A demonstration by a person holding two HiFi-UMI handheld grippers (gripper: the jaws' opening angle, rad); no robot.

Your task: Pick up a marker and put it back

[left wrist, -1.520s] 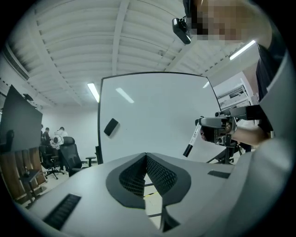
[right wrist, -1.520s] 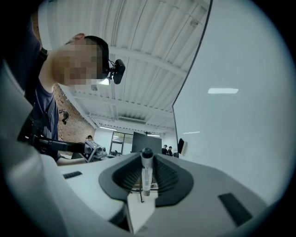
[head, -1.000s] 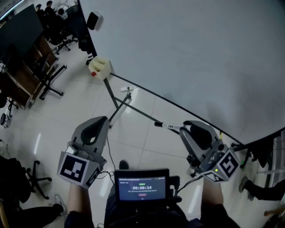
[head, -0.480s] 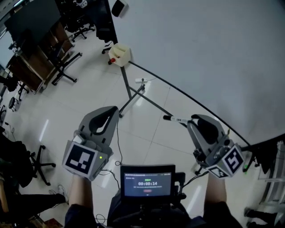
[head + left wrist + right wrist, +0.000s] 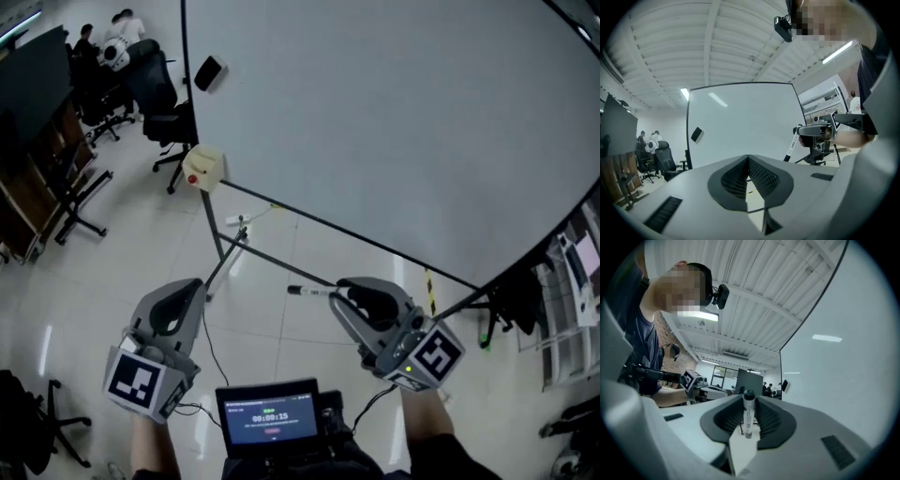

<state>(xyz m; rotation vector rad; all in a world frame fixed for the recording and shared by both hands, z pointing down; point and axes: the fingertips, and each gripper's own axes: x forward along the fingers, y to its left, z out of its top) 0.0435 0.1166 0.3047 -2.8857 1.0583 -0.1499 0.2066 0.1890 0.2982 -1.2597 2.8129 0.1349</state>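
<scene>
the right gripper (image 5: 749, 420) has its jaws clamped on a white marker (image 5: 748, 416) with a black cap, beside the whiteboard (image 5: 834, 357).

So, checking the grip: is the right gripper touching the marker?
Touching. The right gripper view shows the marker clamped between the pads of the right gripper, both pressing its barrel.

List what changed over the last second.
The left gripper and the right gripper both shifted left in the head view, along the foot of the whiteboard toward the pale yellow box. The marker went along. Nothing was picked up or let go. Unchanged: right gripper clamped on the marker, left gripper shut and empty.
</scene>
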